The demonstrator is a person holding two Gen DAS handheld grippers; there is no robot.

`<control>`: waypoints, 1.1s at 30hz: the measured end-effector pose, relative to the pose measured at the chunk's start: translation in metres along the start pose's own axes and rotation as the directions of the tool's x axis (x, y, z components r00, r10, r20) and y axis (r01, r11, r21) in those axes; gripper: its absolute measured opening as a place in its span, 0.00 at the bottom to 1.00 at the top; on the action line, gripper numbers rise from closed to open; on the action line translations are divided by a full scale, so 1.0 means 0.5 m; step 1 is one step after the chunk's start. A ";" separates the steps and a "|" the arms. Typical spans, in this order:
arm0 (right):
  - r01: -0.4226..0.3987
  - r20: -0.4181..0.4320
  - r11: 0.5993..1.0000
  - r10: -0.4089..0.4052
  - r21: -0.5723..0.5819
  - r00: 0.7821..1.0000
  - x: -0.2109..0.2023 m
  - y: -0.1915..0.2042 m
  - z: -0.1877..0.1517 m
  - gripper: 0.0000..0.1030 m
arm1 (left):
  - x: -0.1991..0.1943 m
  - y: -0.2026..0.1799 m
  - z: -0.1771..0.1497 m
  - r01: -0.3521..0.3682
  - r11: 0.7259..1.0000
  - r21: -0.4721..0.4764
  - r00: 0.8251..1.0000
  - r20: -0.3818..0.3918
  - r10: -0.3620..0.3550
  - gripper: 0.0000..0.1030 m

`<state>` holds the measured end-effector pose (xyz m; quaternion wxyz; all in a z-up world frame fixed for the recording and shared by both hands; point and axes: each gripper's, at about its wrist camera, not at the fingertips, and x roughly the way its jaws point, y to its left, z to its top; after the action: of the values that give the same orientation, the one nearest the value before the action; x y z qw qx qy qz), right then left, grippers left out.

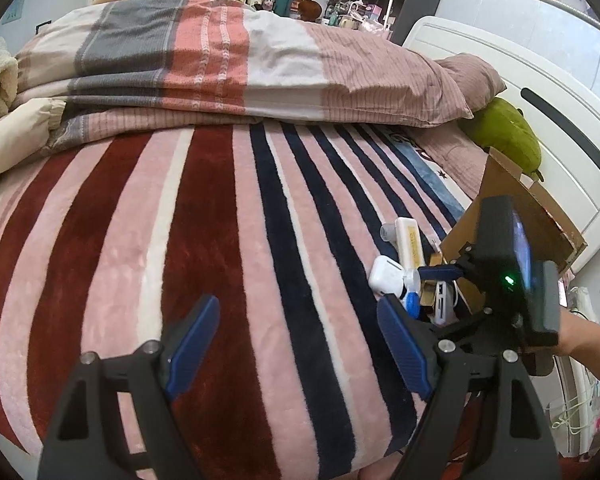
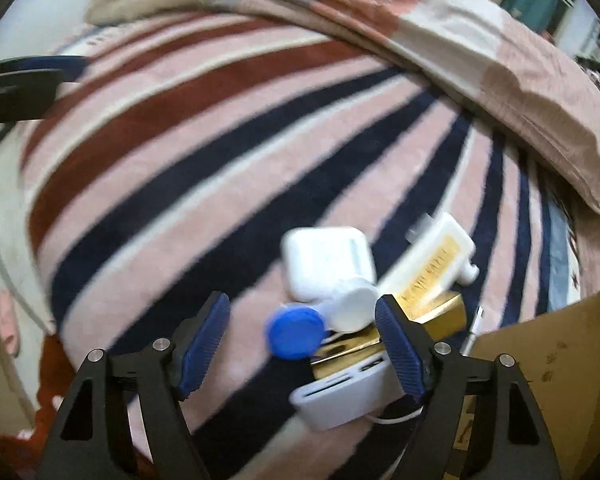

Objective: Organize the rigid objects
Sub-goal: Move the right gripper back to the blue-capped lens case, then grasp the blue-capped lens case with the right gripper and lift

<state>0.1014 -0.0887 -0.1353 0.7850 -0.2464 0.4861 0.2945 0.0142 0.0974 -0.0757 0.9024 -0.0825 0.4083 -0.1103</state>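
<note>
Left wrist view: the left gripper (image 1: 298, 344) gapes wide, empty, over the striped fleece blanket (image 1: 204, 240). Right wrist view: the right gripper (image 2: 301, 338), wide and empty, nears the small pile; straddle the round blue plastic cap (image 2: 296, 336) squarely, near the brown cardboard box (image 2: 539, 360) at right

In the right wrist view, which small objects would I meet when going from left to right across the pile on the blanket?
Blue round cap → white earbud case → white tube with yellow label → cardboard box.

I see a white earbud case (image 2: 325, 262), blue-capped lens case (image 2: 296, 332), white tube (image 2: 427, 264), gold box (image 2: 431, 320) and white hub (image 2: 339, 400) clustered on the bed.
</note>
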 end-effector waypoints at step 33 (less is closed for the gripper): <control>-0.231 0.177 0.971 0.238 -0.060 0.955 0.007 0.080 -0.022 0.61 | 0.006 0.010 -0.013 -0.028 1.000 -0.005 0.998 -0.051 0.028 0.77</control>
<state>0.0676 -0.0671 -0.1472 0.7810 -0.1740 0.4320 0.4161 0.0116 0.1009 -0.0832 0.8930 -0.0767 0.4325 -0.0985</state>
